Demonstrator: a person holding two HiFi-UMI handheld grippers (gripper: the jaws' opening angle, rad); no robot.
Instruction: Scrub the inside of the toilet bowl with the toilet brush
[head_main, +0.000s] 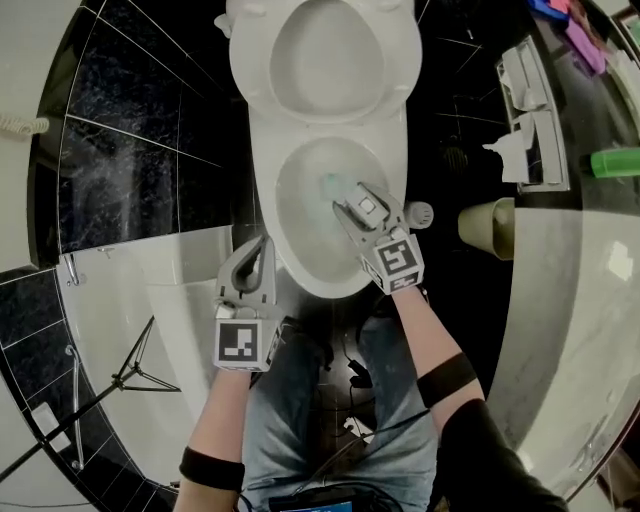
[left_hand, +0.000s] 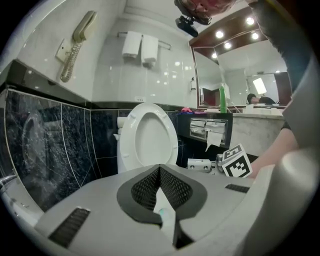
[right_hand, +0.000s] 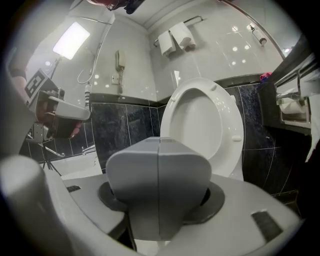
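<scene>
Looking steeply down from the head view, a white toilet fills the top centre, set against black tiled walls. Its seat and lid (head_main: 326, 55) stand raised, leaving the toilet bowl (head_main: 268, 215) open. Inside the bowl, the pale inner surface shows, and a small teal brush head (head_main: 330, 184) sits low in the right half of the bowl. Whether it touches the porcelain cannot be told.

To the right of the toilet, a tan bin (head_main: 488, 228) stands on the dark floor; its contents cannot be made out. Above it, a wall-mounted paper holder (head_main: 535, 130) carries white paper, with a loose end hanging out. A green bottle (head_main: 612, 162) lies on the counter at the far right.

The right gripper (head_main: 350, 197) reaches over the right side of the bowl, pointing toward the raised seat. Its 2 jaws stand partly spread and pinch the toilet brush (right_hand: 159, 182) by its wide grey handle, which fills the space between the dark pads in the right gripper view.

The left gripper (head_main: 264, 243) hangs just beside the bowl's left front rim. Its 2 jaws are pressed together at the tips, with nothing between them. In the left gripper view, a sliver of white bowl and teal shows through the narrow slot behind the tips.
</scene>
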